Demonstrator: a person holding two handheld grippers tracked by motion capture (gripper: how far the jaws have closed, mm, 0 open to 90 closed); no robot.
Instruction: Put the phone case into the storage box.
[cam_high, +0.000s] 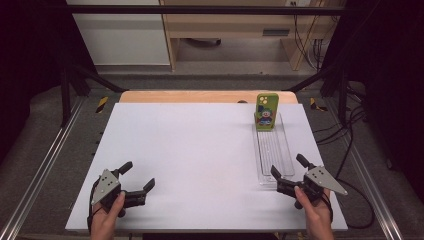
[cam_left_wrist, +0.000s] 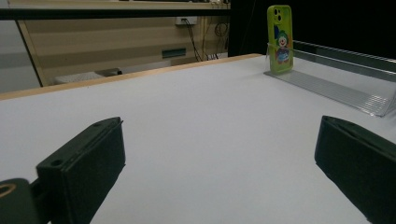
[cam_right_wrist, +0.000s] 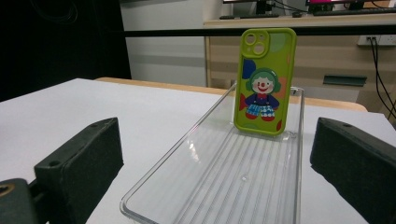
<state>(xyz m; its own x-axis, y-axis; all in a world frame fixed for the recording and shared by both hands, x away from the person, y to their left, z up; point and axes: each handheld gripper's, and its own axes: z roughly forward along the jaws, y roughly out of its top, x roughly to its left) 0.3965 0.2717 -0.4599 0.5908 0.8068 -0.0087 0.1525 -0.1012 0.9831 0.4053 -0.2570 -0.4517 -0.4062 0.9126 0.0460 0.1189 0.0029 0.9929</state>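
A green clown-printed phone case stands upright at the far end of a clear ribbed plastic tray on the white desk's right side.

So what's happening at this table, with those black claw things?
A person holds a two-jaw gripper in each hand over a white table. Both are open and hold nothing. The right gripper sits at the near end of a clear plastic tray; a green phone case with a clown picture stands upright at the tray's far end. The left gripper rests on the other side, near the table's front edge.
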